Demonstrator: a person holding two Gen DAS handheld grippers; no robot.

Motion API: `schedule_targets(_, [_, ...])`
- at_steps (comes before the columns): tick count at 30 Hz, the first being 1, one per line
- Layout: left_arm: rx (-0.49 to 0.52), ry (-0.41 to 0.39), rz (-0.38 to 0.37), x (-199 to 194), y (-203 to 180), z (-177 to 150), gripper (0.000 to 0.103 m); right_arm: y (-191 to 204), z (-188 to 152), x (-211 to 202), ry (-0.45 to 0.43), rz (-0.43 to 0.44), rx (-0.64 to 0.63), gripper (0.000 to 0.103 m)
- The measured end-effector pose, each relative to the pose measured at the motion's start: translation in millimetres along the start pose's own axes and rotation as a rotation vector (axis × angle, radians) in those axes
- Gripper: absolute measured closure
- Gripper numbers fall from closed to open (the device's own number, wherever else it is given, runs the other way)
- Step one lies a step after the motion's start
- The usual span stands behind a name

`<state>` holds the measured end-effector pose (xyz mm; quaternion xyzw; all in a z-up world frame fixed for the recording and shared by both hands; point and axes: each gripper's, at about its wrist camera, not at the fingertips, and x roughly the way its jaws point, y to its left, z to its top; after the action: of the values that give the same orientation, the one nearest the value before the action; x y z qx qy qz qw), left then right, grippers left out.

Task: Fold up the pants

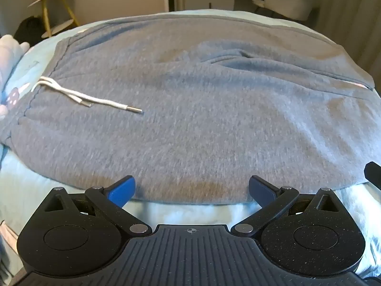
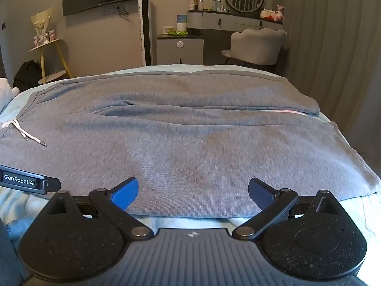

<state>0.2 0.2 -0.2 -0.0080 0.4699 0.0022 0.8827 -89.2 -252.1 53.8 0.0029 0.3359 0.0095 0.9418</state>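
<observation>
- The grey knit sweatpants (image 1: 202, 100) look smeared with motion blur in the left wrist view; their waistband corner runs off the left edge.
- The left tongs (image 2: 31, 181) show only as a black bar with a label, cut by the right view's left edge.
- The small bottles (image 2: 209, 3) on the far grey dresser are too small to identify.

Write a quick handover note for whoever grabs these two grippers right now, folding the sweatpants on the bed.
Left gripper: open, holding nothing, at the near edge of the grey sweatpants.
Right gripper: open, holding nothing, at the same near edge, further toward the leg ends.
Sweatpants lie spread flat across the light blue bedsheet, waistband to the left with the white drawstring on top.
Done: laid out.
Left: every fold, no grip taken yet.
</observation>
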Motion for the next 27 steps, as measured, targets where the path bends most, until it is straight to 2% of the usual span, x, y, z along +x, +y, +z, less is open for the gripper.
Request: schedule_targets(27, [0.0, -0.001, 0.007, -0.4, 0.7, -0.9, 0.0, -1.3, -0.8, 3.9, 0.011, -0.005, 0.009, 0.004])
